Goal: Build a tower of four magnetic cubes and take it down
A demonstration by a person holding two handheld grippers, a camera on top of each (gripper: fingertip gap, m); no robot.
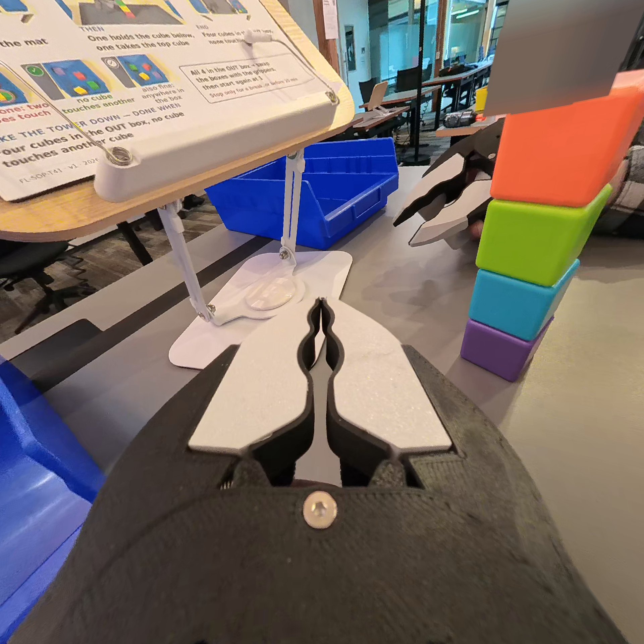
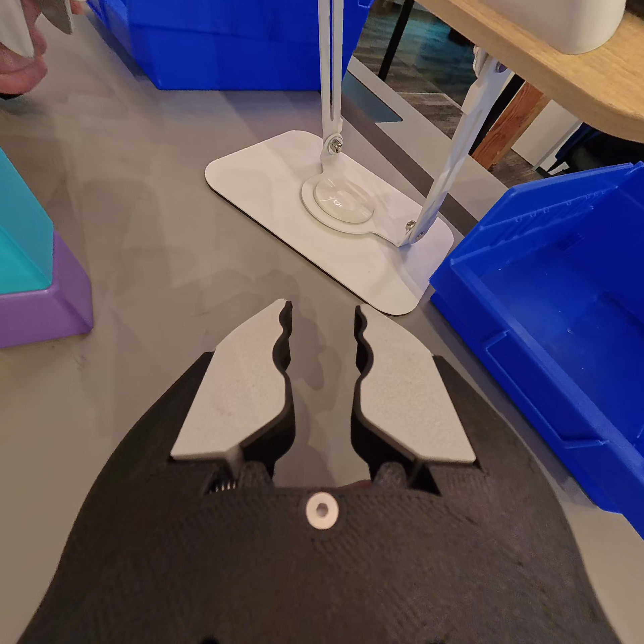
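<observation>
A tower of four cubes stands on the grey table at the right of the left wrist view: orange cube (image 1: 557,150) on top, then green cube (image 1: 533,240), cyan cube (image 1: 512,303) and purple cube (image 1: 495,348) at the bottom. My left gripper (image 1: 321,302) is shut and empty, to the left of the tower and apart from it. My right gripper (image 2: 323,308) is open and empty above bare table. It also shows in the left wrist view (image 1: 406,232), just behind the tower. The cyan cube (image 2: 21,237) and purple cube (image 2: 45,313) sit at the left edge of the right wrist view.
A white stand base (image 1: 265,296) with thin legs holds a wooden board with an instruction sheet (image 1: 156,87) over the table. One blue bin (image 1: 313,195) stands behind the stand, another (image 1: 35,453) by my left gripper. A blue bin (image 2: 557,313) lies right of my right gripper. A hand (image 2: 21,69) shows far left. The grippers' ends are close to 20 cm from one another.
</observation>
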